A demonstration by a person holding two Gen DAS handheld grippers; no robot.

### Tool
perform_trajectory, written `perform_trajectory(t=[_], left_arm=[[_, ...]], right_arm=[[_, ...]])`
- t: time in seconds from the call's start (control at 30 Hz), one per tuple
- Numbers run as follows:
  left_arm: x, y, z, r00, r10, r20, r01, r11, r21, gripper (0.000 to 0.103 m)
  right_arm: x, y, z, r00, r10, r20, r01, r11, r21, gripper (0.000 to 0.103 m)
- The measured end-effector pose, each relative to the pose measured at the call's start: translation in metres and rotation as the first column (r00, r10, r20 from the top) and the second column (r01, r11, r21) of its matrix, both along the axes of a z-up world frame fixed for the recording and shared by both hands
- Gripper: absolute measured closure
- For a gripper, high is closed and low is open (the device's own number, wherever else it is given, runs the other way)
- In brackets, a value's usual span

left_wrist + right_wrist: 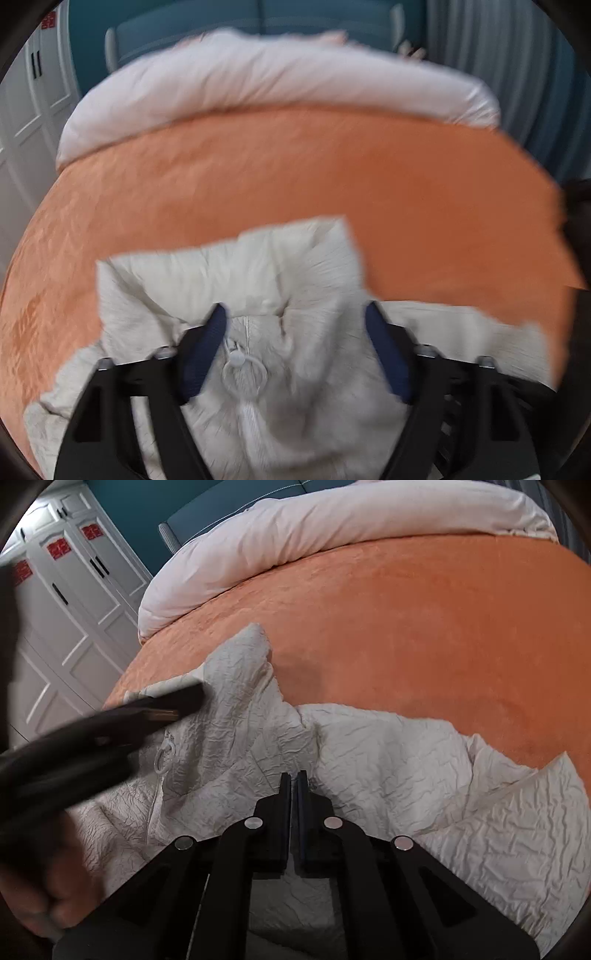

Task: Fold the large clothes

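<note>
Orange bed (424,627): 1 white jacket (369,746), 2 tongs.

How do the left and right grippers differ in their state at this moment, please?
The left gripper has its jaws wide apart over the white jacket, near its zipper pull; the right gripper is shut, pinching the jacket's fabric. The left looks motion-blurred; the right is sharp. Both have black frames and blue pads.

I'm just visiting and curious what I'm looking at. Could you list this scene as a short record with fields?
Setting: bed with an orange bedspread and a white duvet at its far end
Garment: crinkled white jacket spread on the bedspread, ring-shaped zipper pull showing
Left gripper: open, over the zipper area
Right gripper: shut on a fold of the jacket
Background: white wardrobe, teal wall
</note>
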State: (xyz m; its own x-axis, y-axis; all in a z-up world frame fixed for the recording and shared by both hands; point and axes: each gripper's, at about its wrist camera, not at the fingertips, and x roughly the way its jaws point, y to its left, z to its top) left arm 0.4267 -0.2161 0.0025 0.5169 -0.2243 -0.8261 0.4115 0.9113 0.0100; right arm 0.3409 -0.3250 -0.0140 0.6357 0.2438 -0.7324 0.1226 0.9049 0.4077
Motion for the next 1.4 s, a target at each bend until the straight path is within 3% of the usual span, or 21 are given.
perform_trajectory(t=[0.03, 0.13, 0.23, 0.33, 0.43, 0.5, 0.57, 0.63, 0.73, 0.8, 0.83, 0.87, 0.93, 1.0, 1.07, 1.13, 1.17, 1.2, 1.27, 1.3, 1.4], left_arm=[[0.009, 0.002, -0.011, 0.999, 0.036, -0.032, -0.035, 0.999, 0.015, 0.051], [0.024, 0.024, -0.022, 0.989, 0.127, -0.075, -0.133, 0.987, -0.087, 0.056], [0.019, 0.034, -0.025, 0.985, 0.169, -0.042, -0.172, 0.979, -0.105, 0.059], [0.011, 0.043, -0.029, 0.976, 0.216, -0.005, -0.215, 0.968, -0.132, 0.060], [0.010, 0.038, -0.028, 0.975, 0.222, 0.015, -0.219, 0.968, -0.122, 0.059], [0.008, 0.038, -0.028, 0.975, 0.222, 0.013, -0.219, 0.968, -0.126, 0.059], [0.012, 0.038, -0.030, 0.975, 0.221, 0.002, -0.219, 0.966, -0.141, 0.059], [0.014, 0.042, -0.031, 0.974, 0.226, -0.007, -0.224, 0.962, -0.153, 0.059], [0.014, 0.049, -0.027, 0.970, 0.241, -0.014, -0.240, 0.953, -0.185, 0.060], [0.004, 0.076, -0.014, 0.943, 0.331, -0.041, -0.330, 0.905, -0.269, 0.060], [-0.004, 0.094, -0.007, 0.907, 0.419, -0.047, -0.415, 0.867, -0.277, 0.063], [-0.016, 0.124, 0.001, 0.871, 0.485, -0.079, -0.480, 0.807, -0.344, 0.063], [-0.041, 0.173, 0.018, 0.849, 0.512, -0.128, -0.514, 0.747, -0.421, 0.062], [-0.070, 0.208, 0.038, 0.863, 0.498, -0.092, -0.490, 0.776, -0.398, 0.060], [-0.107, 0.242, 0.056, 0.884, 0.467, -0.038, -0.450, 0.825, -0.342, 0.048], [-0.146, 0.271, 0.067, 0.901, 0.434, -0.022, -0.421, 0.858, -0.293, 0.037], [-0.172, 0.290, 0.071, 0.911, 0.412, -0.032, -0.405, 0.875, -0.266, 0.035], [-0.194, 0.305, 0.071, 0.918, 0.394, -0.052, -0.395, 0.887, -0.239, 0.033], [-0.243, 0.336, 0.070, 0.922, 0.371, -0.112, -0.387, 0.902, -0.195, 0.029], [-0.263, 0.349, 0.068, 0.918, 0.371, -0.142, -0.392, 0.902, -0.181, 0.027], [-0.335, 0.391, 0.057, 0.876, 0.403, -0.266, -0.456, 0.872, -0.181, 0.023]], right_arm=[[0.000, -0.001, -0.002, 1.000, -0.001, 0.002, 0.001, 1.000, 0.010, 0.103], [-0.001, -0.003, -0.005, 1.000, -0.001, 0.010, 0.001, 0.999, 0.036, 0.103], [-0.006, -0.004, 0.000, 1.000, -0.020, 0.023, 0.020, 0.999, 0.030, 0.103], [-0.017, -0.008, 0.030, 0.993, -0.073, 0.096, 0.071, 0.997, 0.026, 0.098], [-0.004, -0.001, 0.047, 0.995, -0.031, 0.098, 0.029, 0.999, 0.030, 0.098], [0.017, 0.010, 0.033, 1.000, 0.007, 0.025, -0.006, 0.998, -0.057, 0.098], [0.031, 0.005, -0.001, 0.998, -0.016, -0.064, 0.010, 0.996, -0.093, 0.103], [0.027, -0.012, -0.009, 0.998, -0.059, -0.026, 0.059, 0.998, 0.027, 0.103], [0.011, -0.025, 0.003, 0.980, -0.197, 0.009, 0.197, 0.980, -0.022, 0.103], [-0.015, -0.037, 0.012, 0.949, -0.313, 0.029, 0.314, 0.948, -0.055, 0.103], [-0.028, -0.044, 0.019, 0.940, -0.337, 0.041, 0.339, 0.939, -0.056, 0.103], [-0.047, -0.050, 0.030, 0.936, -0.348, 0.057, 0.351, 0.935, -0.050, 0.103], [-0.085, -0.057, 0.049, 0.939, -0.334, 0.083, 0.339, 0.940, -0.049, 0.101], [-0.140, -0.060, 0.073, 0.949, -0.290, 0.122, 0.300, 0.951, -0.079, 0.100], [-0.191, -0.059, 0.089, 0.959, -0.248, 0.133, 0.263, 0.959, -0.105, 0.099], [-0.239, -0.059, 0.098, 0.969, -0.220, 0.113, 0.232, 0.966, -0.111, 0.096], [-0.268, -0.059, 0.102, 0.974, -0.209, 0.085, 0.217, 0.970, -0.111, 0.089], [-0.290, -0.060, 0.103, 0.977, -0.203, 0.058, 0.208, 0.972, -0.110, 0.074], [-0.334, -0.058, 0.098, 0.980, -0.201, -0.014, 0.198, 0.976, -0.094, 0.057], [-0.353, -0.055, 0.097, 0.980, -0.196, -0.041, 0.192, 0.978, -0.080, 0.056], [-0.414, -0.049, 0.089, 0.980, -0.158, -0.117, 0.156, 0.987, -0.025, 0.046]])
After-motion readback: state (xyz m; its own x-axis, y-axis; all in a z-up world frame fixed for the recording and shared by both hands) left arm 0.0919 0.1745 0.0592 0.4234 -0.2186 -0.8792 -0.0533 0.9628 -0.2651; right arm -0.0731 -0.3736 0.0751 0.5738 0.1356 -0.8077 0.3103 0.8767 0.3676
